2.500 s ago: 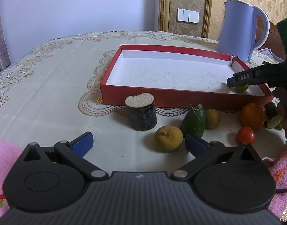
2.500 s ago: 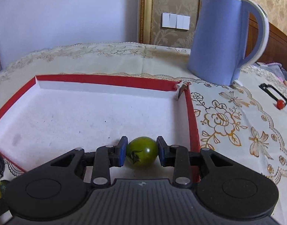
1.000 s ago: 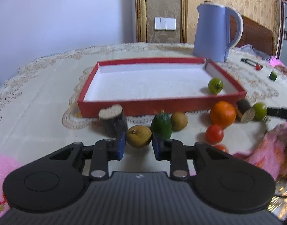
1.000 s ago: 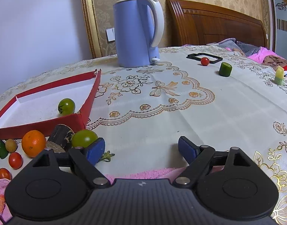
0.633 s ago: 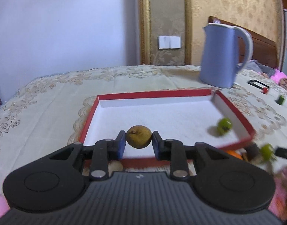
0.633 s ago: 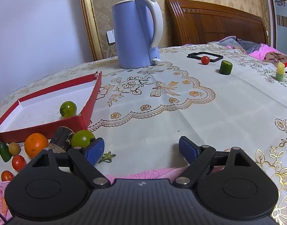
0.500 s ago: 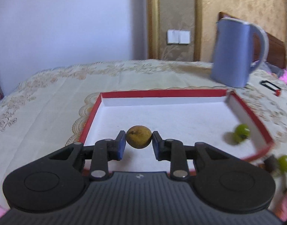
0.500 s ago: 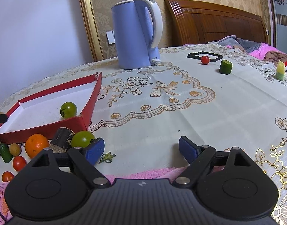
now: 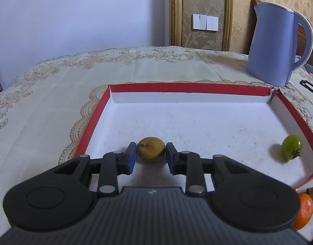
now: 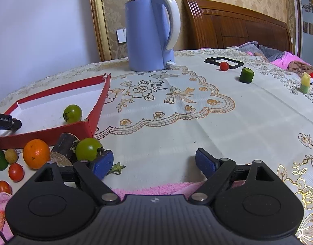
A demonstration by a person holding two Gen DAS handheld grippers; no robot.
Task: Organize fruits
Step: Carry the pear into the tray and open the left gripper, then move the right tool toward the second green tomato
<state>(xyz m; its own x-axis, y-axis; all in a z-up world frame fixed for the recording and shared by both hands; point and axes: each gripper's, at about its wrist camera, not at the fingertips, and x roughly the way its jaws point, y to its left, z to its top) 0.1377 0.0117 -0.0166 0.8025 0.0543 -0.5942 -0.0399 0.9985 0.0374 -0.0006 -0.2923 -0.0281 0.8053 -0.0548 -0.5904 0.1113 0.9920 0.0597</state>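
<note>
My left gripper (image 9: 150, 156) reaches into the red tray (image 9: 189, 86) over its near left floor. A brown-yellow round fruit (image 9: 151, 151) sits between its blue pads, with small gaps on both sides, so the jaws stand slightly open. A green tomato (image 9: 291, 150) lies in the tray's right corner, also in the right wrist view (image 10: 72, 113). My right gripper (image 10: 154, 162) is open and empty over the tablecloth. Left of it lie an orange (image 10: 36, 153), a second green tomato (image 10: 88, 149), a dark log piece (image 10: 64, 144), red tomatoes (image 10: 16, 172) and a green pepper (image 10: 0, 159).
A blue kettle (image 10: 151, 33) stands behind the tray's far right corner. Further right on the tablecloth are a black frame with a red tomato (image 10: 224, 66), a green cylinder (image 10: 246, 75) and a yellow-green piece (image 10: 305, 85). Pink cloth (image 10: 156, 188) lies at the near edge.
My left gripper carried the brown-yellow fruit lower and deeper into the tray, and its jaws have eased apart around it. The right gripper has stayed still and open.
</note>
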